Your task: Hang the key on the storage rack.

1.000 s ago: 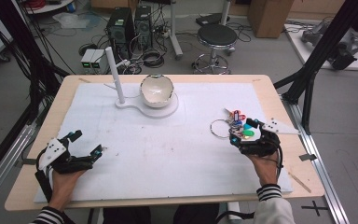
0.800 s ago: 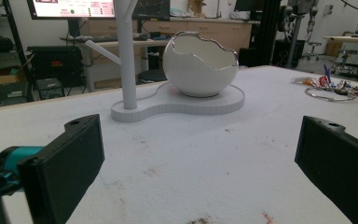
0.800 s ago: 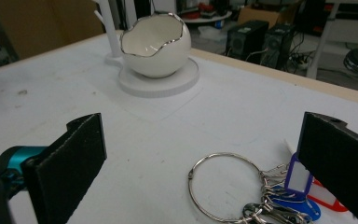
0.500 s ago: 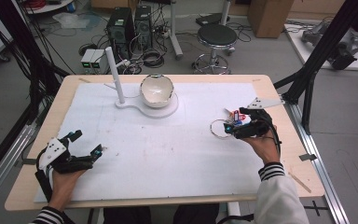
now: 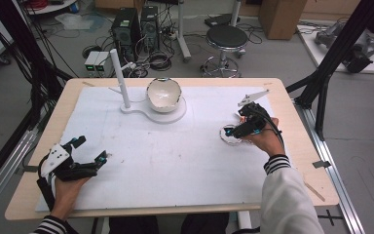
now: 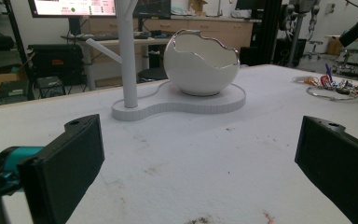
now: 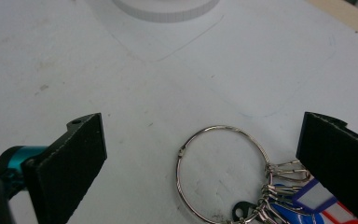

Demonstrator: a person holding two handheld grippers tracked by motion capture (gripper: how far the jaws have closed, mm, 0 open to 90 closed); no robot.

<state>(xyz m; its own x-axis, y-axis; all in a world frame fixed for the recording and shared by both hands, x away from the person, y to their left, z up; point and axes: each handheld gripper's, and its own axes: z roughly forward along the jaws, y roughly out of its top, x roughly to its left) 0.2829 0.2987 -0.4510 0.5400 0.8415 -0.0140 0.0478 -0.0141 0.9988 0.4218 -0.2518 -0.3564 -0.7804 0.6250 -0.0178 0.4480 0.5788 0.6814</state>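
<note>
Metal wire forms the key ring [image 7: 223, 175], which we take as the reference point for all positions below. We see it lying flat on the white table cover [image 5: 175, 161], with small clips and coloured tags [image 7: 307, 205] bunched at its side nearest the right gripper's camera.

We hold the right gripper [image 7: 200, 168] directly above the ring with its jaws spread wide. One jaw stands clear of the ring on bare cover; the other sits over the tag cluster. Neither jaw grips anything. In the high view, the right gripper [image 5: 233, 130] hangs over the ring and hides most of it.

We place the white egg-shaped bowl [image 5: 164, 93] on its flat white stand [image 5: 141, 108] well apart from the ring, toward the far table edge. A white post [image 5: 119, 78] rises from the same stand.

We rest the left gripper [image 5: 88, 151] far from the ring, at the opposite near corner, jaws released and empty.
</note>
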